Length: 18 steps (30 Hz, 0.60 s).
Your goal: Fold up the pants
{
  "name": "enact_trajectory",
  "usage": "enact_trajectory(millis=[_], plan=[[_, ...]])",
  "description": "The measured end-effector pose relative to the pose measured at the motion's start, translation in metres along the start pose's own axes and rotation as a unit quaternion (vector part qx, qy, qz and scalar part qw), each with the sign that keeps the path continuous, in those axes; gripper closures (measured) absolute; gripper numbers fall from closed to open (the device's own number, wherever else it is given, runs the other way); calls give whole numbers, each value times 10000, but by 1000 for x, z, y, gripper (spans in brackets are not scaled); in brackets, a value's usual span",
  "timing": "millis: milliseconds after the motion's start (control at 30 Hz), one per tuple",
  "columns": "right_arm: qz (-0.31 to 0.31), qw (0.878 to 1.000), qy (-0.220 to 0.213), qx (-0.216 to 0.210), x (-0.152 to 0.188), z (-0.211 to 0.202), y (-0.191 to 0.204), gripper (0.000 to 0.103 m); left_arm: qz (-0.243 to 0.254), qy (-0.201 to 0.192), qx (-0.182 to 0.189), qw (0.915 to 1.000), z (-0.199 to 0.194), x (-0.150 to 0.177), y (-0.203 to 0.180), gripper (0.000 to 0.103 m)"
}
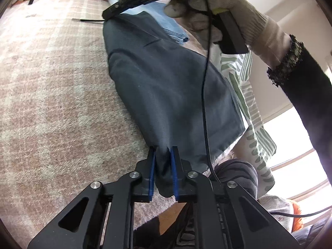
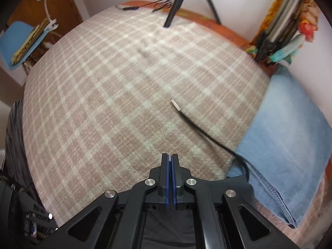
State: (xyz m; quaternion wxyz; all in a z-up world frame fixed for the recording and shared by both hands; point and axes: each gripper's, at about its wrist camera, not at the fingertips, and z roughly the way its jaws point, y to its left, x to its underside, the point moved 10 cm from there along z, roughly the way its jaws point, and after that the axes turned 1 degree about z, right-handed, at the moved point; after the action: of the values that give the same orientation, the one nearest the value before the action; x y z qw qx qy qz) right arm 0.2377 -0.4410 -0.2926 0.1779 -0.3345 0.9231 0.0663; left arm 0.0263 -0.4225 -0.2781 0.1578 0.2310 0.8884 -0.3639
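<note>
Dark grey pants (image 1: pixel 166 83) lie stretched out on a pink plaid blanket (image 1: pixel 51 83). My left gripper (image 1: pixel 162 152) is shut on the near end of the pants, with cloth bunched between its blue pads (image 1: pixel 152 166). In the left wrist view the right gripper's body (image 1: pixel 132 2) hovers over the far end of the pants, held by a gloved hand (image 1: pixel 217 10). In the right wrist view my right gripper (image 2: pixel 170 157) has its jaws pressed together, with dark grey cloth (image 2: pixel 168 226) under its frame. Whether it grips the cloth is hidden.
Folded blue jeans (image 2: pixel 286 145) lie to the right of the pants, also in the left wrist view (image 1: pixel 172 27). A black cable (image 2: pixel 203 128) runs over the blanket (image 2: pixel 124 93). A tripod leg (image 2: pixel 176 4) stands at the far edge. A green-striped cloth (image 1: pixel 249 103) hangs at the right.
</note>
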Motion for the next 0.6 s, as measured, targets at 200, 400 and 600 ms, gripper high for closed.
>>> enact_trajectory(millis=[200, 400, 600], plan=[[191, 9998, 21, 103, -3, 7, -6, 103, 137, 16, -108, 9998, 4, 4, -5, 92], [599, 9979, -118, 198, -1, 15, -19, 103, 145, 225, -10, 9996, 0, 11, -6, 89], [1364, 9851, -1046, -18, 1, -45, -44, 67, 111, 220, -135, 9996, -23, 4, 8, 84]])
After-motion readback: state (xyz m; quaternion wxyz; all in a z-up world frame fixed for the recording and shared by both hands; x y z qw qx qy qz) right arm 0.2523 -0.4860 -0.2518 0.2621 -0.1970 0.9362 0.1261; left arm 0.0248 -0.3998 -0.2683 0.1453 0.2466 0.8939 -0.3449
